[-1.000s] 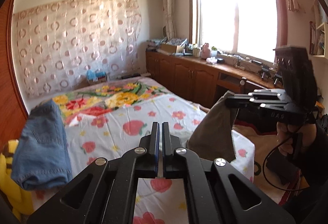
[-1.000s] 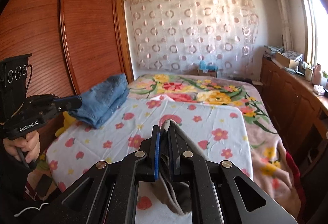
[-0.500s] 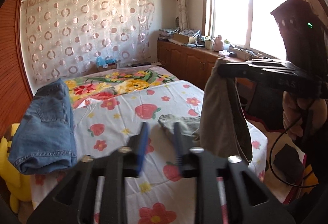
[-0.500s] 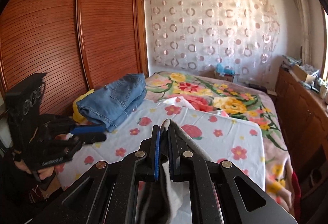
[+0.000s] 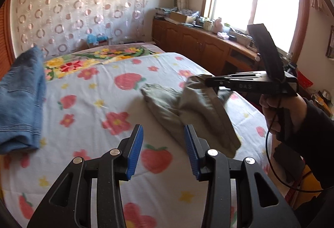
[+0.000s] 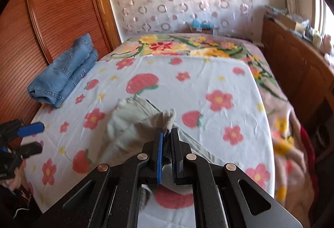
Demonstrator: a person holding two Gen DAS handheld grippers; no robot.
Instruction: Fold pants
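Khaki pants [image 5: 187, 109] lie crumpled on the flowered white sheet [image 5: 94, 102], one end lifted. My right gripper [image 6: 166, 133] is shut on that lifted end of the pants [image 6: 129, 123] and holds it just above the bed; it also shows in the left wrist view [image 5: 208, 81]. My left gripper [image 5: 163, 132] is open and empty, above the sheet just left of the pants. It shows at the left edge of the right wrist view [image 6: 31, 138], apart from the cloth.
Folded blue jeans [image 6: 62, 75] lie at the bed's left side by the wooden wardrobe [image 6: 41, 19]. A flowered blanket [image 6: 187, 46] covers the far end of the bed. Wooden cabinets [image 5: 198, 46] with clutter stand under the window on the right.
My left gripper has opened and moved down toward the bed. My right gripper has lowered the pants, so most of the cloth now rests on the sheet.
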